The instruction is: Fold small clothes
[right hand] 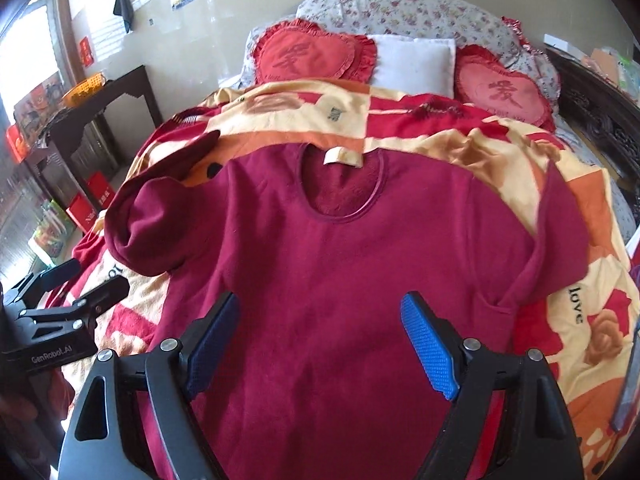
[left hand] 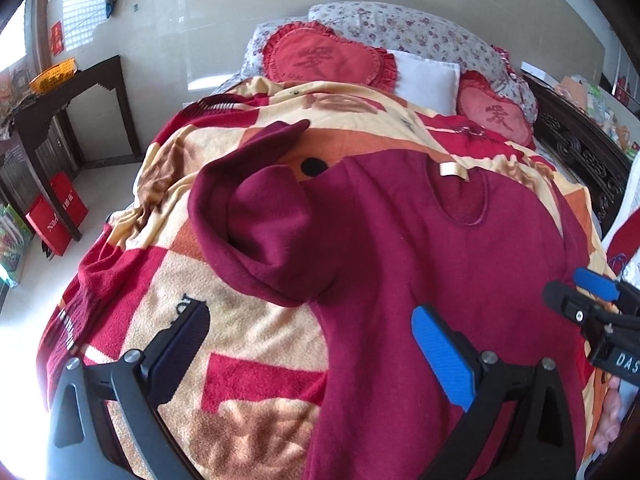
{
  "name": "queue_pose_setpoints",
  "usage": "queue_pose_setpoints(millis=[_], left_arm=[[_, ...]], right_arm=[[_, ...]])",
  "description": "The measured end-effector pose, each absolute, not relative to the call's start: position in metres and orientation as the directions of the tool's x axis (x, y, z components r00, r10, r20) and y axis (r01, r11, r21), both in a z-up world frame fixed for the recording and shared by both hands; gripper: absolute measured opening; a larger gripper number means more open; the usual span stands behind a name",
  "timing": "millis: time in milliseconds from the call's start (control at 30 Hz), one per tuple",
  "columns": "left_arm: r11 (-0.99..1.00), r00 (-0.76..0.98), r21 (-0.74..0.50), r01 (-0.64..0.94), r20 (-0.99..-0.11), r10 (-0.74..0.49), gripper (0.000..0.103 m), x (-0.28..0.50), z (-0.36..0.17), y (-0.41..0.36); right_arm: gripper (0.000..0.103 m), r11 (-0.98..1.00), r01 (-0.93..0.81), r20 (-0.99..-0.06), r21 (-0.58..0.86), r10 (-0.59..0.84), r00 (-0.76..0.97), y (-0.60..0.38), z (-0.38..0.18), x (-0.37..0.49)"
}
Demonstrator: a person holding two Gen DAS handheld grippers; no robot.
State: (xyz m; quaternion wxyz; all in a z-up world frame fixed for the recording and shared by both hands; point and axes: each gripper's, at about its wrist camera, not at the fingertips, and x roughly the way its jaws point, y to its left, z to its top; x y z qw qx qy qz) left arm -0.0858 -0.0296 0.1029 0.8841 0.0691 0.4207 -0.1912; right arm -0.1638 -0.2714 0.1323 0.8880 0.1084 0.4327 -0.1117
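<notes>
A maroon long-sleeved top (left hand: 420, 248) (right hand: 340, 248) lies face up on the patterned blanket (left hand: 248, 320) (right hand: 420, 120), its neckline with a cream label (right hand: 343, 158) pointing toward the pillows. One sleeve (left hand: 256, 216) (right hand: 148, 220) is bunched up on the left; the other sleeve (right hand: 560, 220) lies along the right side. My left gripper (left hand: 310, 308) (right hand: 92, 280) is open above the top's left edge, holding nothing. My right gripper (right hand: 320, 300) (left hand: 576, 290) hovers open over the top's lower body, with only flat cloth beneath it.
Two red heart cushions (right hand: 304, 54), a white pillow (right hand: 416, 64) and floral pillows (left hand: 420, 36) lie at the bed's head. A dark wooden table (left hand: 72, 100) with an orange basket (left hand: 52, 76) stands on the left, with red bags (left hand: 56, 216) on the floor. A carved dark bed frame (left hand: 580, 152) runs along the right.
</notes>
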Motion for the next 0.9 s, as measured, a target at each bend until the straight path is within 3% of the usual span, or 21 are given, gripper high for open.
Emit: queue_pose_setpoints(millis=[300, 900], left_arm=[[0.948, 0.561, -0.063, 0.311, -0.793, -0.237, 0.103, -0.059, 0.091, -0.008], [0.952, 0.549, -0.062, 0.299, -0.805, -0.225, 0.103, -0.05, 0.08, -0.004]], right_arm=[[0.068, 0.961, 0.252, -0.791, 0.118, -0.062, 0.608, -0.257, 0.124, -0.144], [0.068, 0.959, 0.255, -0.827, 0.122, -0.044, 0.56, -0.248, 0.104, -0.131]])
